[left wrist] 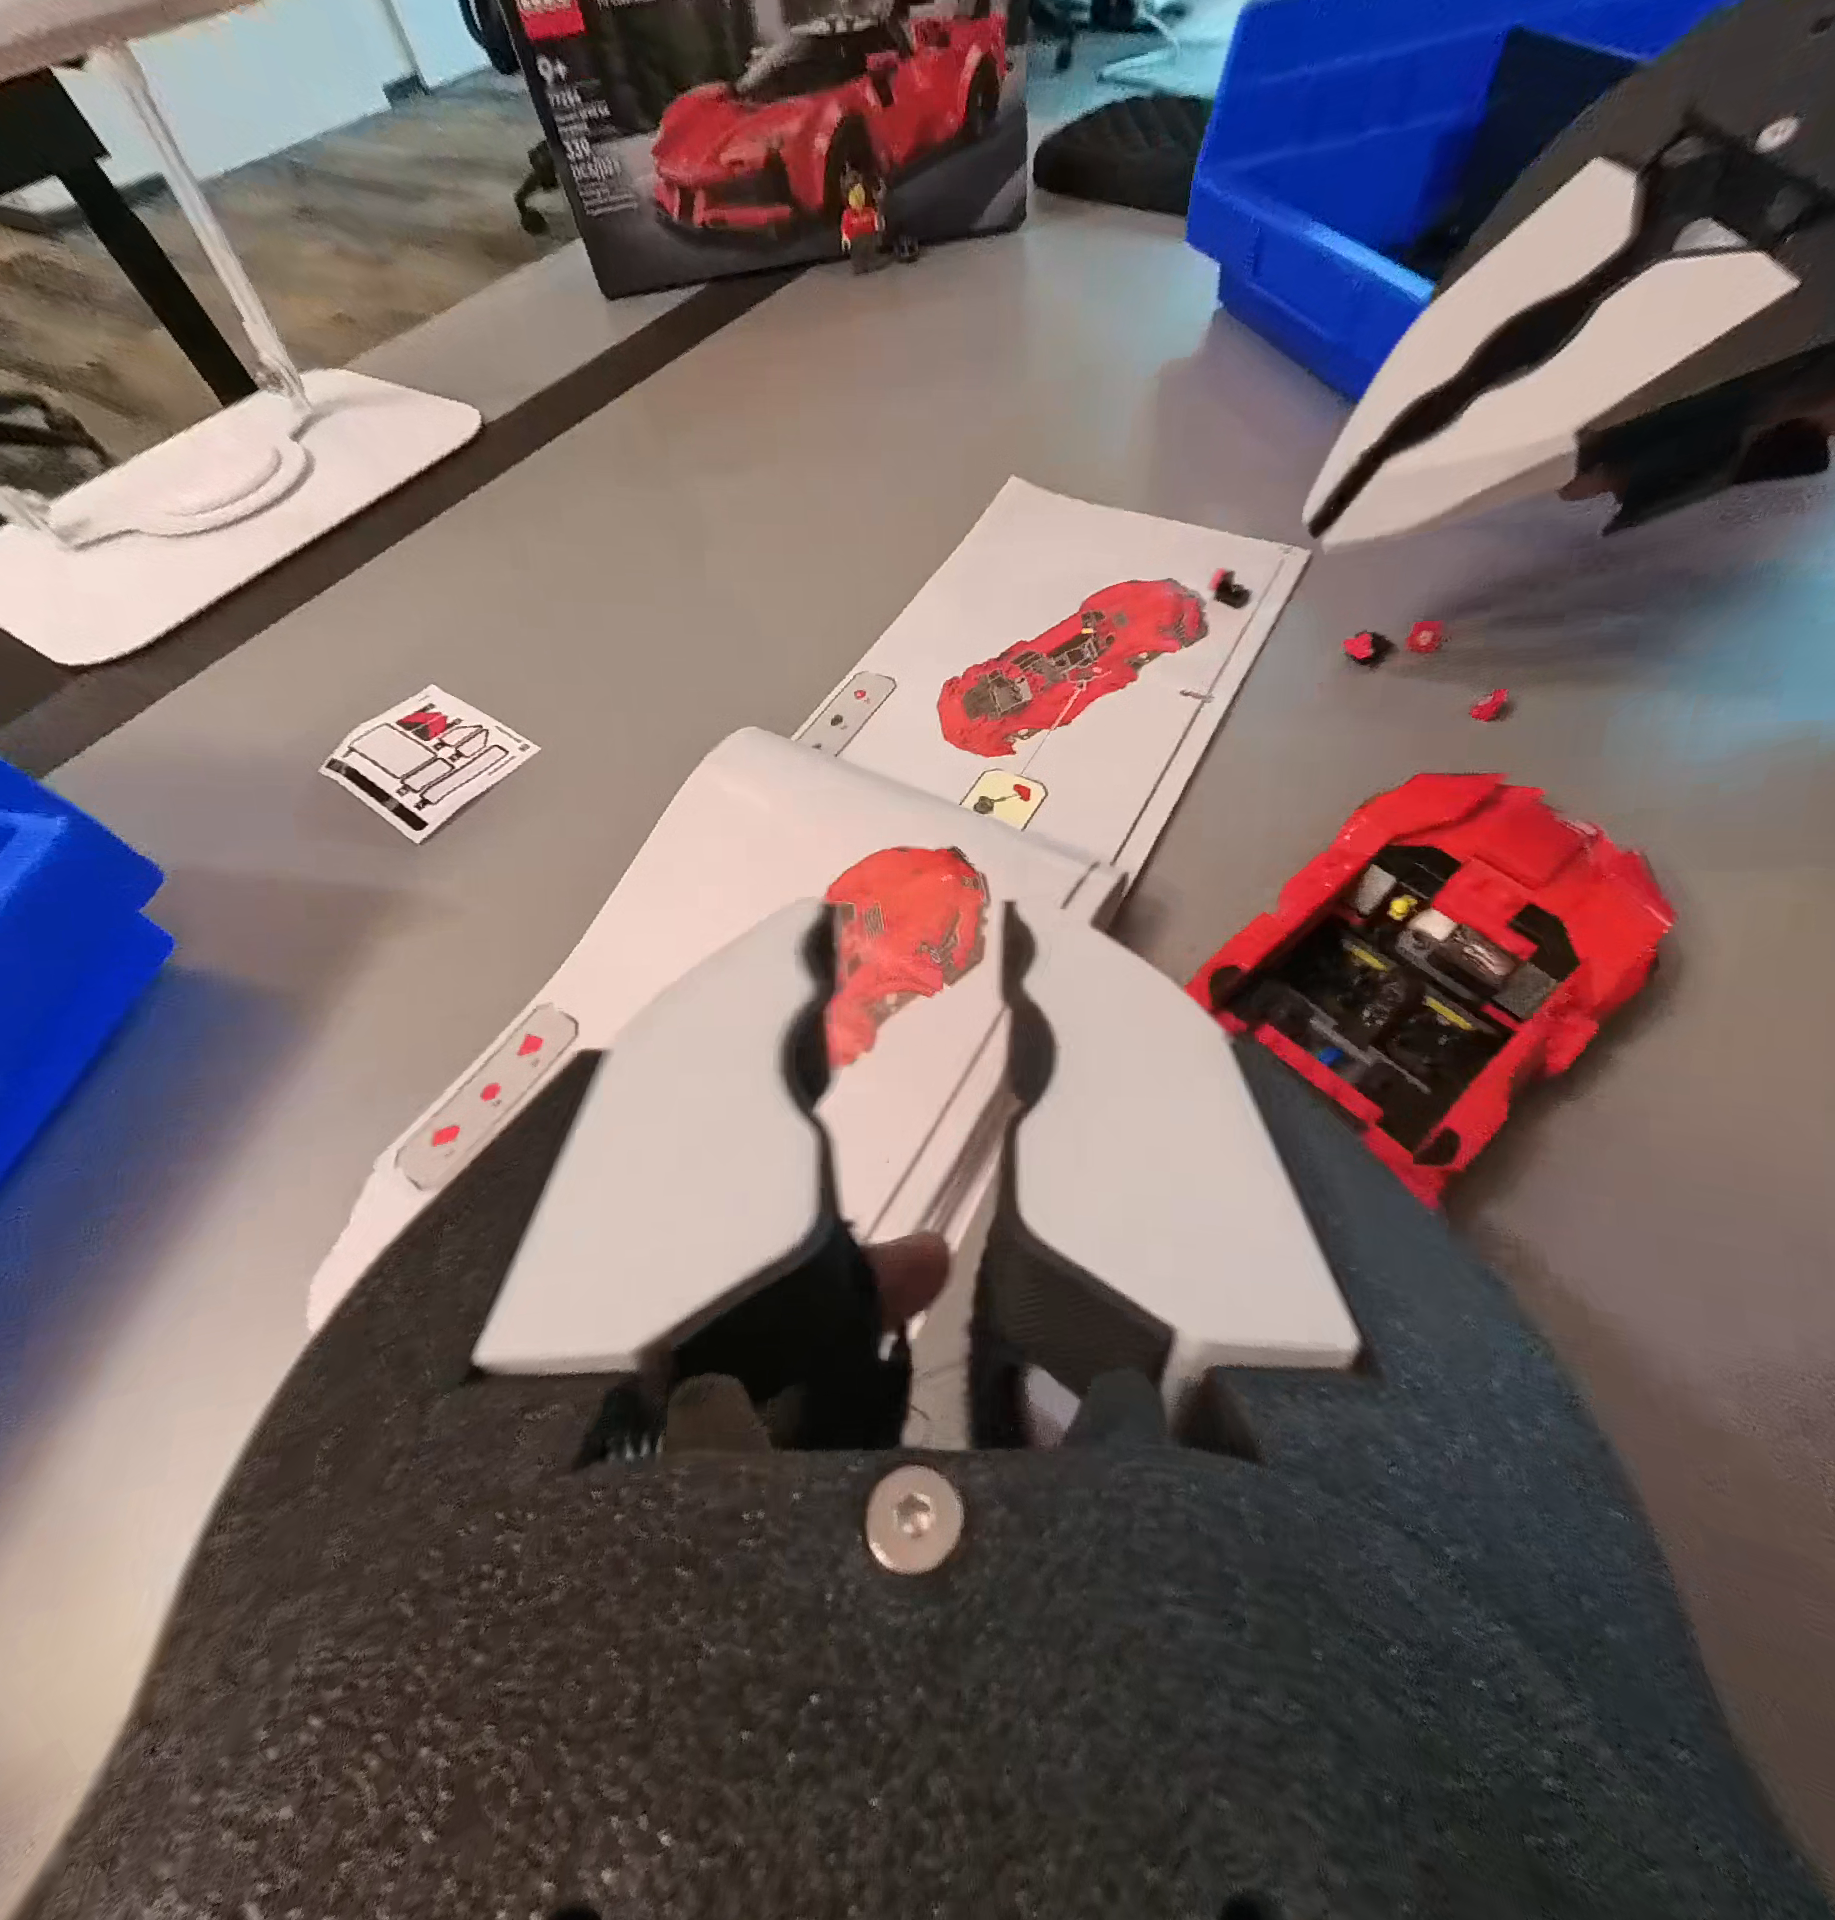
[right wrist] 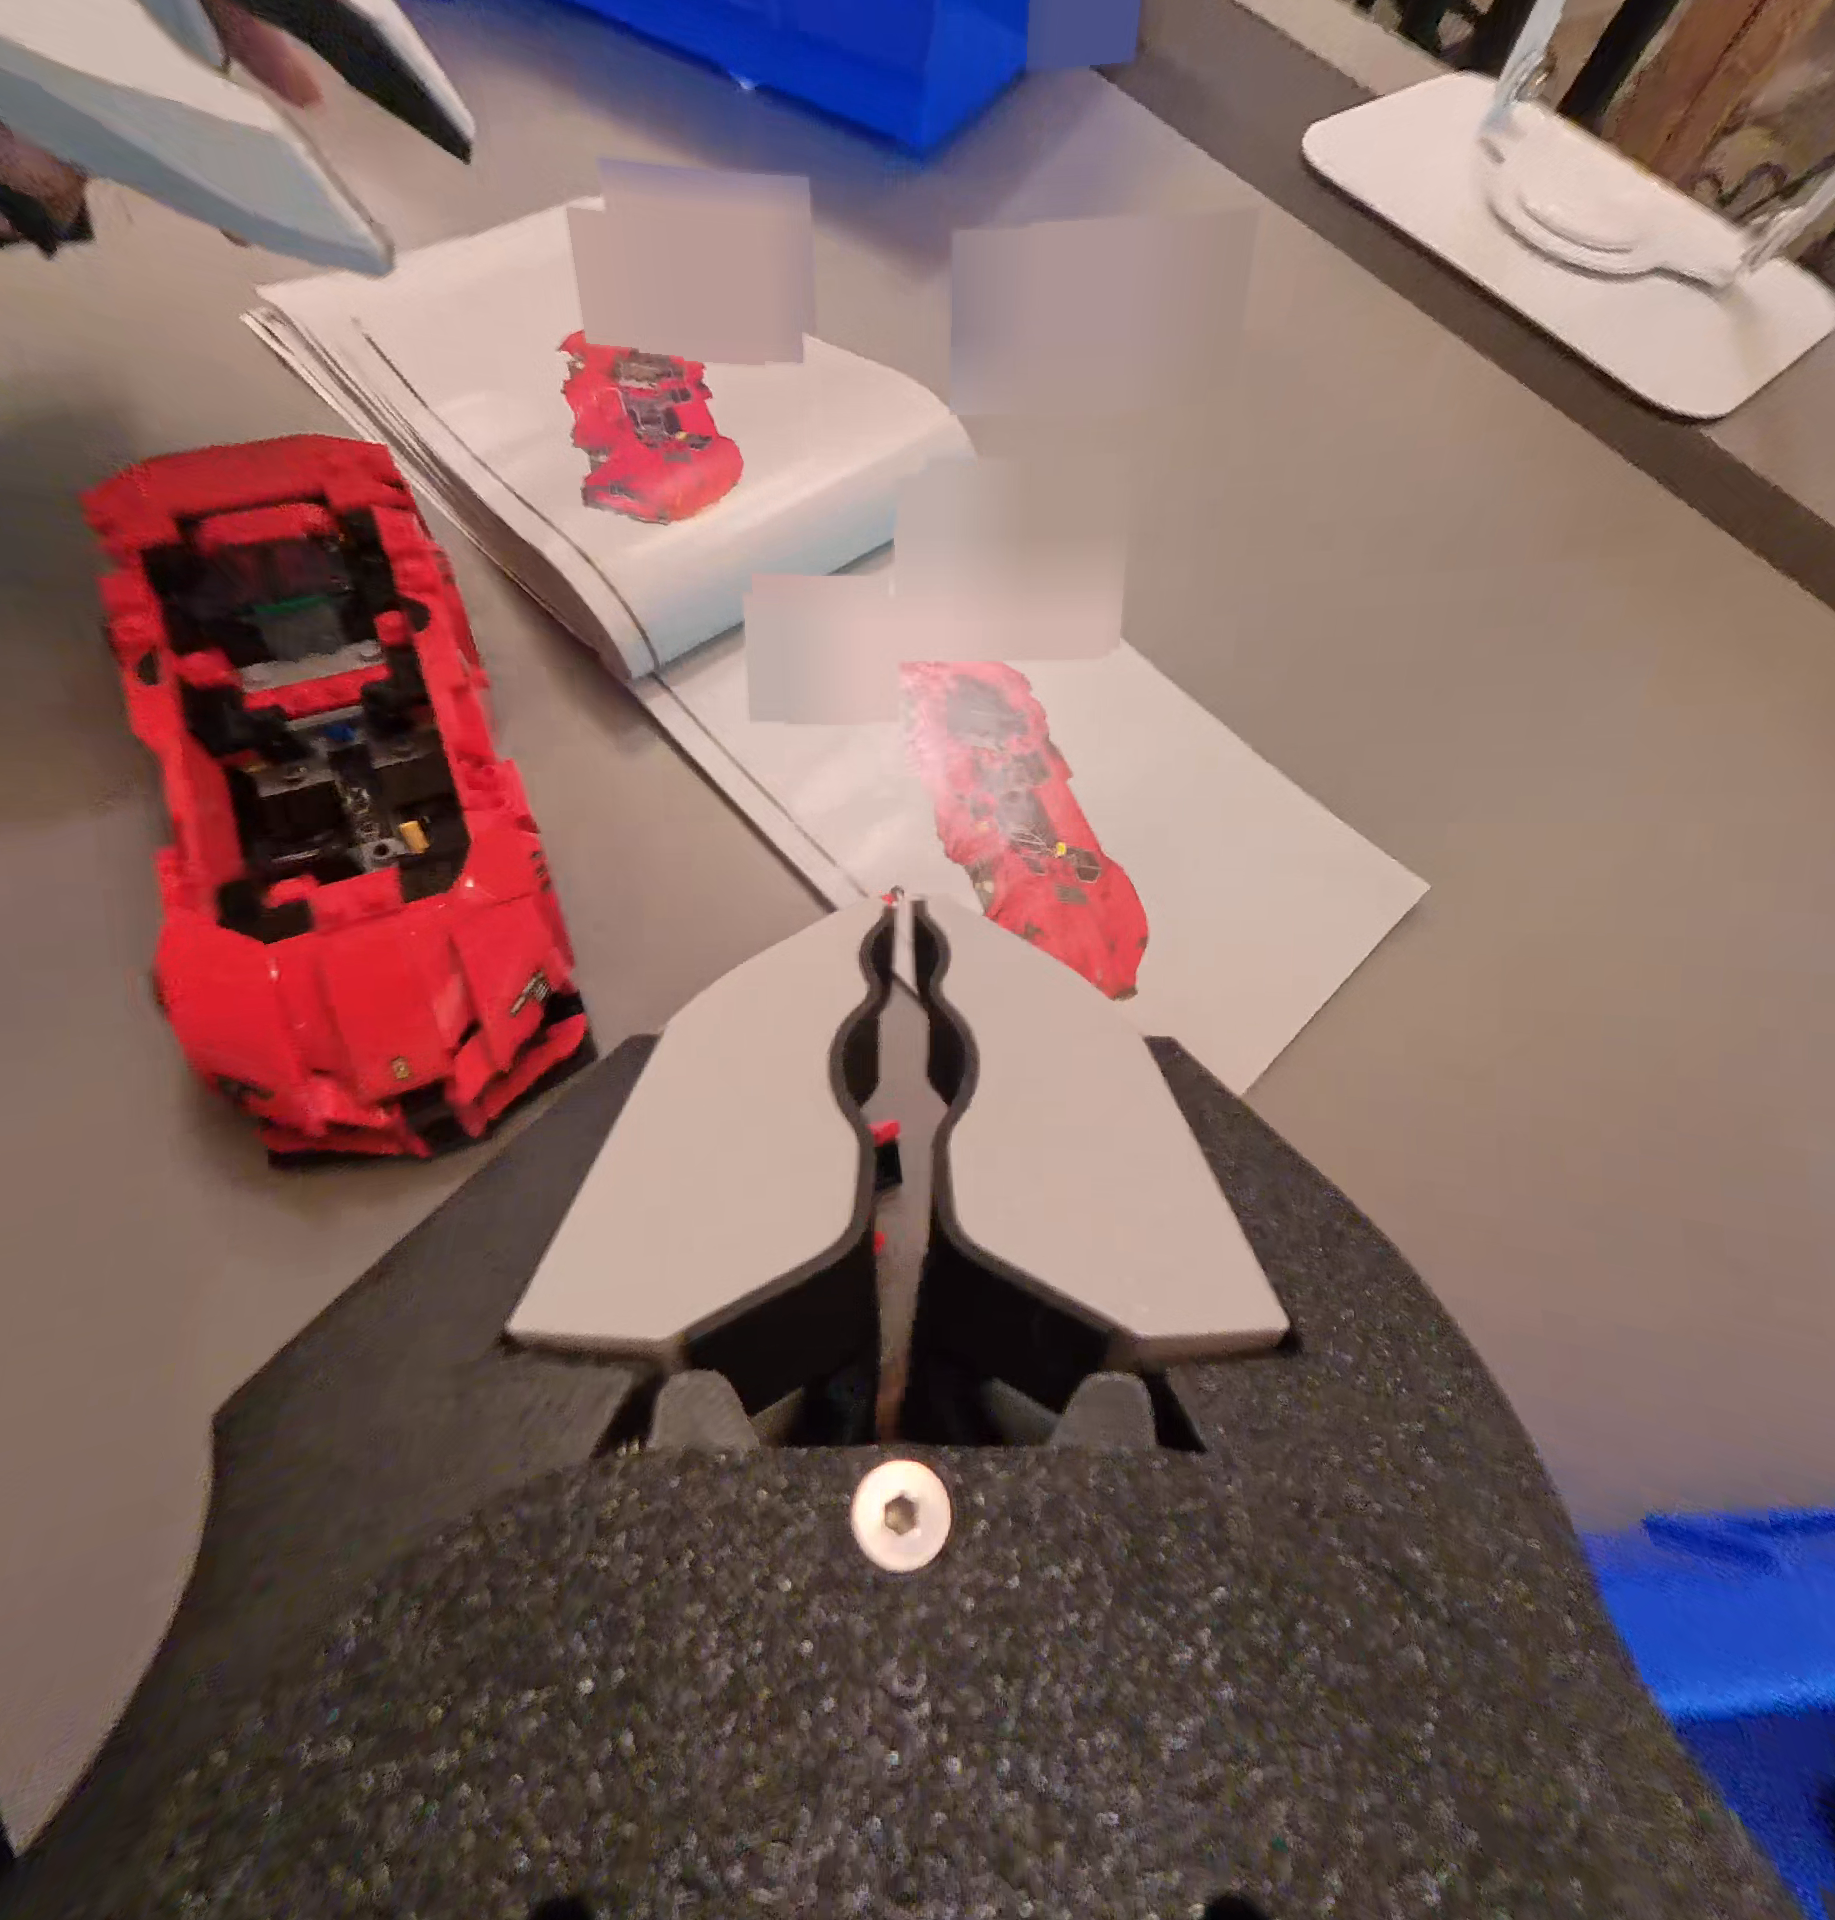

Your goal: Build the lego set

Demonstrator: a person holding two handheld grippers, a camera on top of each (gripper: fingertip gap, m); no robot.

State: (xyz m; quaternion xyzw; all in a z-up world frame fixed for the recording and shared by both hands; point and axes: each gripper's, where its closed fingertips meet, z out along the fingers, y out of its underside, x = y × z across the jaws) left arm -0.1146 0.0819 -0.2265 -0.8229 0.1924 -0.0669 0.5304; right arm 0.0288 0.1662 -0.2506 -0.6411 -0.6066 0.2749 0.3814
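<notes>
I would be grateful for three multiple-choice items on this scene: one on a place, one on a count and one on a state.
1. Where is the red car?
A. On top of the instruction booklet
B. On the table beside the booklet
C. Inside a blue bin

2. How many loose red pieces lie on the bare table beyond the car?
A. One
B. Three
C. Six

3. How does the left gripper stand?
A. Open, empty
B. Shut on a brick
C. Shut on a page

Answers:
1. B, since the car rests on the grey surface next to the pages.
2. B, since three small red bits show there.
3. A, since the page's picture shows through the gap between its fingers.
</notes>
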